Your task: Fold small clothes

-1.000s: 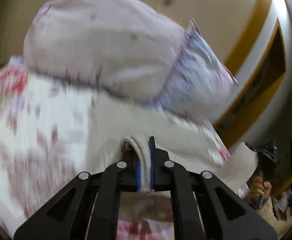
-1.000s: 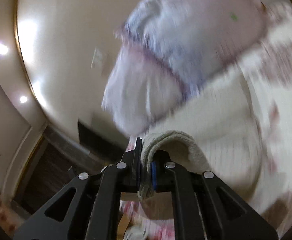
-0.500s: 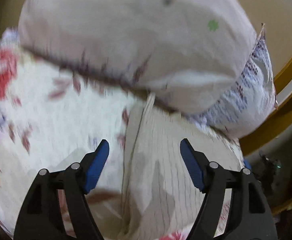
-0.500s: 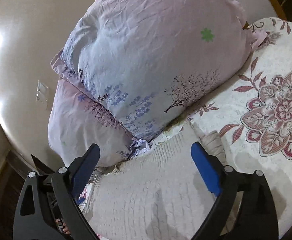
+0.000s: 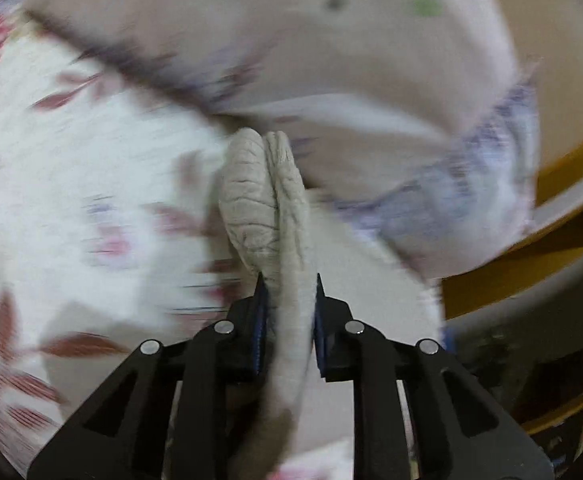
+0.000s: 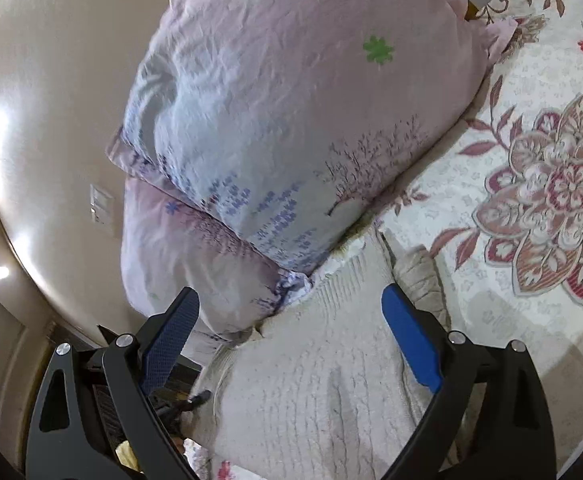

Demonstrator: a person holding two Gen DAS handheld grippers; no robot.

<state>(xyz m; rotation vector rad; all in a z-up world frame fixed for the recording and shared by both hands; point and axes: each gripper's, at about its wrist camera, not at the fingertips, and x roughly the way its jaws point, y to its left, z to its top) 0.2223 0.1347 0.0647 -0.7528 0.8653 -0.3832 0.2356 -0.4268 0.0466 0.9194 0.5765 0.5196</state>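
Observation:
A cream ribbed knit garment (image 6: 315, 380) lies on the floral bedspread (image 6: 531, 208), its far edge against the pillows. My right gripper (image 6: 291, 340) is open and empty, its blue pads spread just above the garment. My left gripper (image 5: 287, 300) is shut on a bunched fold of the same cream knit (image 5: 263, 200), which sticks out forward between the blue pads. The left wrist view is blurred by motion.
Two pink and lilac pillows (image 6: 291, 92) are stacked at the head of the bed, right behind the garment. They also show in the left wrist view (image 5: 331, 60). A beige wall with a switch plate (image 6: 101, 208) lies beyond. A yellow wooden bed frame (image 5: 531, 280) is at the right.
Both grippers let go of the garment half a second ago. My left gripper has since shut again on a bunched fold of it. My right gripper stays open above the garment.

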